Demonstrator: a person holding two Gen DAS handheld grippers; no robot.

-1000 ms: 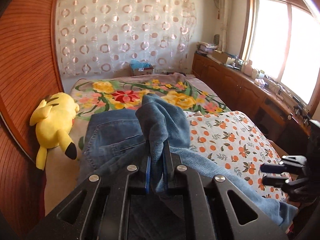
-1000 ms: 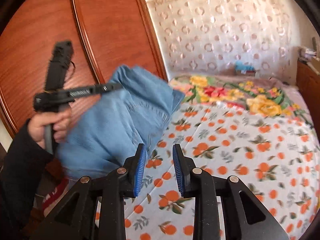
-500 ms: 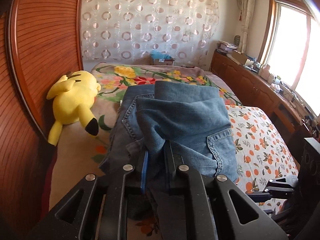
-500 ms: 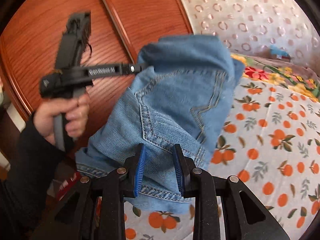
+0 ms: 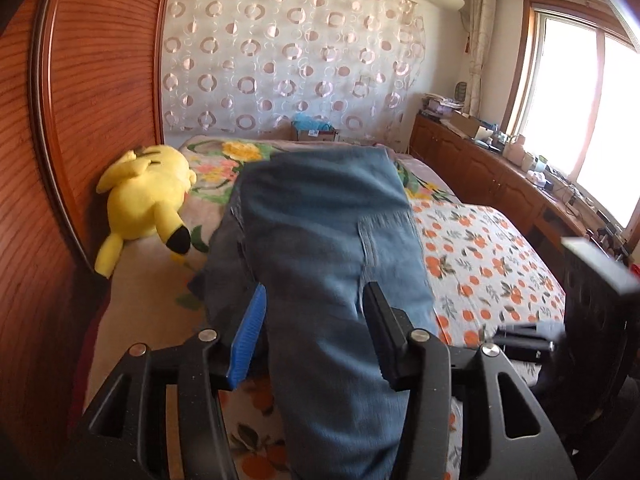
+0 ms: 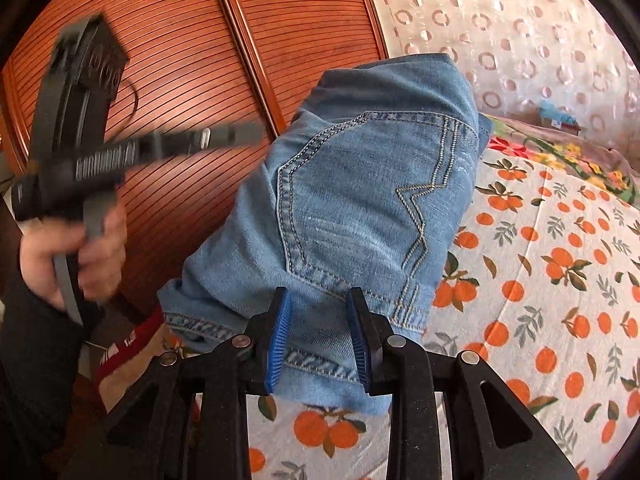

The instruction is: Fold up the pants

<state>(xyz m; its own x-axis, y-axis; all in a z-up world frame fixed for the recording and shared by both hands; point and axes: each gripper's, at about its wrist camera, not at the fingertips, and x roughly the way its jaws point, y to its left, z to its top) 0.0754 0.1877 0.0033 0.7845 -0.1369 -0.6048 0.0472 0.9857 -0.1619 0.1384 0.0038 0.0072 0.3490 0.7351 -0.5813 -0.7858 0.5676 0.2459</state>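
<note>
The blue jeans [image 5: 320,220] lie folded over on the bed, back pocket up [image 6: 360,200]. My left gripper [image 5: 316,292] is at their near edge and its jaws are opening. A fold of denim runs between the fingers, and the blue pad [image 5: 246,336] stands clear of it. Seen from the right wrist, the left gripper [image 6: 240,136] is blurred, in a person's hand [image 6: 76,256]. My right gripper [image 6: 320,296] is open, with the hem of the jeans lying between its fingers, unpinched. The left wrist view shows the right gripper [image 5: 524,336] blurred at the lower right.
The bed has an orange-print sheet [image 6: 540,280] and a flowered blanket [image 5: 224,160] further back. A yellow plush toy [image 5: 148,200] lies left of the jeans, against the wooden wardrobe doors [image 6: 180,60]. A low wooden cabinet [image 5: 480,168] with clutter runs under the window on the right.
The left jaws, shut on a bunch of denim before, have parted. The lifted jeans came down folded onto the bed. The right gripper moved left to the jeans' hem.
</note>
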